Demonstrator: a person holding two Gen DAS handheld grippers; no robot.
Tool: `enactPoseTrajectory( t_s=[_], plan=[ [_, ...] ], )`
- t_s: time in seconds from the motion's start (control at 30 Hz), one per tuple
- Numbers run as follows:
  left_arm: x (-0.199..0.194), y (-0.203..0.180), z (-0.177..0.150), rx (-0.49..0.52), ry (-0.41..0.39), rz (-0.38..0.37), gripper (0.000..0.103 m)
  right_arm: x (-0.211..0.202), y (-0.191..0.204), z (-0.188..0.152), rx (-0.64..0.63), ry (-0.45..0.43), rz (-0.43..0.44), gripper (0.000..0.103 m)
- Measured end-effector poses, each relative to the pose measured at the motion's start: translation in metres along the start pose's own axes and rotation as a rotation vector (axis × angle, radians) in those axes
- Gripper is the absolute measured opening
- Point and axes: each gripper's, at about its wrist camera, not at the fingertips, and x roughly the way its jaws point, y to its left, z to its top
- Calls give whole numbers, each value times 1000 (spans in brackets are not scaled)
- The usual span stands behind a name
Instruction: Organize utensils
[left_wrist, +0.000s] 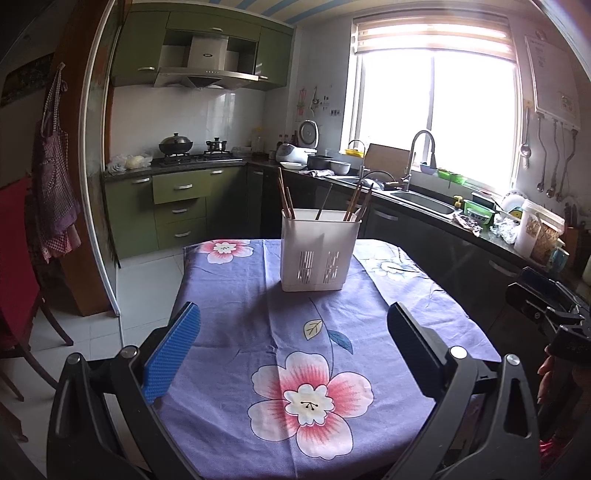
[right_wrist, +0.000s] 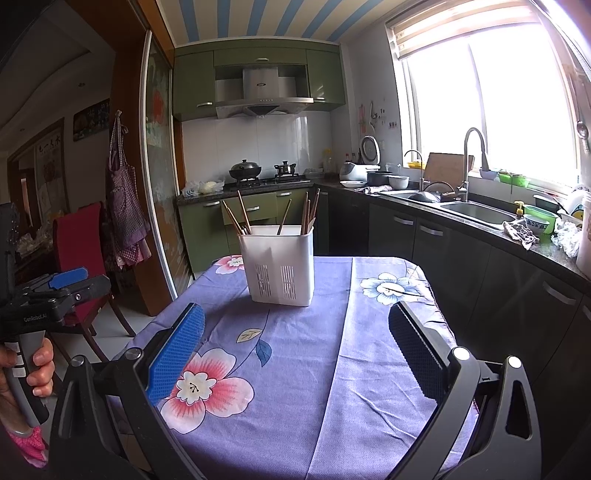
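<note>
A white slotted utensil holder (left_wrist: 318, 251) (right_wrist: 281, 265) stands upright on the far part of the table (left_wrist: 236, 295) (right_wrist: 369, 332), which wears a purple flowered cloth. Several brown chopsticks (left_wrist: 287, 197) (right_wrist: 242, 218) lean inside it, some at the left, one in the middle, some at the right. My left gripper (left_wrist: 293, 332) hovers open over the near half of the cloth, nothing between its fingers. My right gripper (right_wrist: 297, 336) is open too, empty, a little to the right of the left one. The left tool (right_wrist: 55, 291) shows at the right wrist view's left edge, held by a hand (right_wrist: 37, 369).
A red chair (right_wrist: 79, 251) (left_wrist: 14, 258) stands left of the table. A dark counter with a sink (left_wrist: 421, 201) (right_wrist: 476, 212), faucet, bowls and clutter runs along the right under the window. Green cabinets and a stove (left_wrist: 195, 157) lie beyond. An apron (left_wrist: 55, 192) hangs at left.
</note>
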Motion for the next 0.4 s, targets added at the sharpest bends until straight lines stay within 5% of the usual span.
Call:
enactPoseTrajectory(
  t_s=[0.17,0.4],
  plan=[
    [4,0,0,14,18,54,96,1,-2,1,4,3,0,99],
    [9,4,-2,-12,42,25,96,2,-4,0,6,5,-1,99]
  ],
)
